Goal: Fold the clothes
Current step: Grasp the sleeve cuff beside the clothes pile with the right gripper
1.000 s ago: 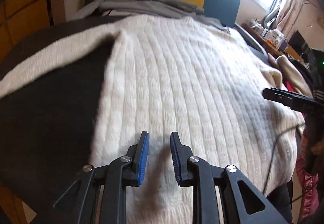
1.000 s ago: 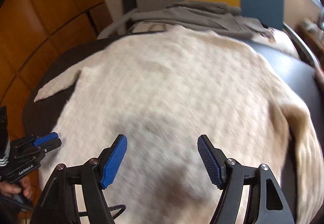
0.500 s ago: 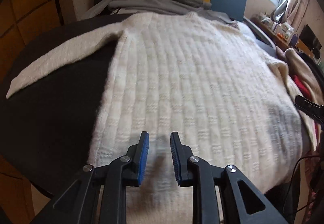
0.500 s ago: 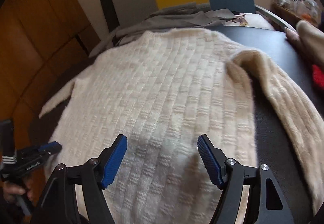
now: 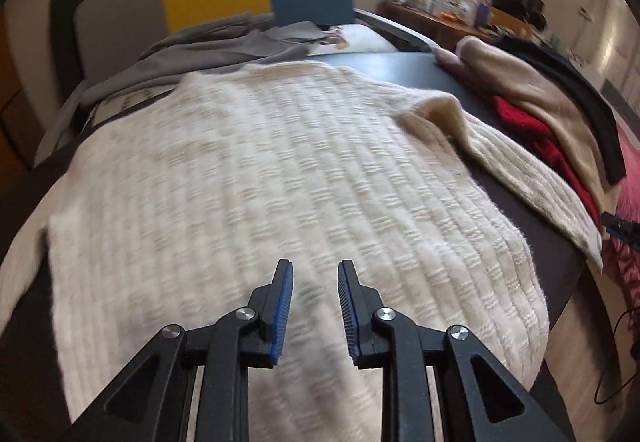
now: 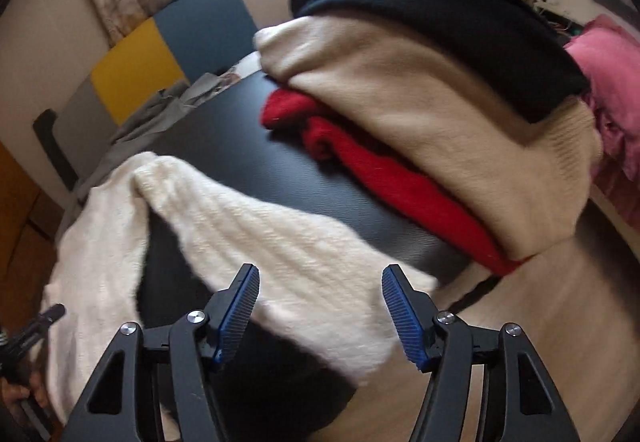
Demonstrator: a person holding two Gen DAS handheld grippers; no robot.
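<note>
Lying beside sweater point(image 5: 248, 178), piled clothes point(image 6: 420, 114), grey garment point(image 5: 208, 46)

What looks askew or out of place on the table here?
The cream sweater lies flat, but its sleeve trails off the table edge. The pile of clothes beside it also overhangs that edge. No damage shows.

Desk clutter point(image 5: 452, 4) too blurred to ID; sweater point(image 5: 248, 178) cut off at frame bottom.
</note>
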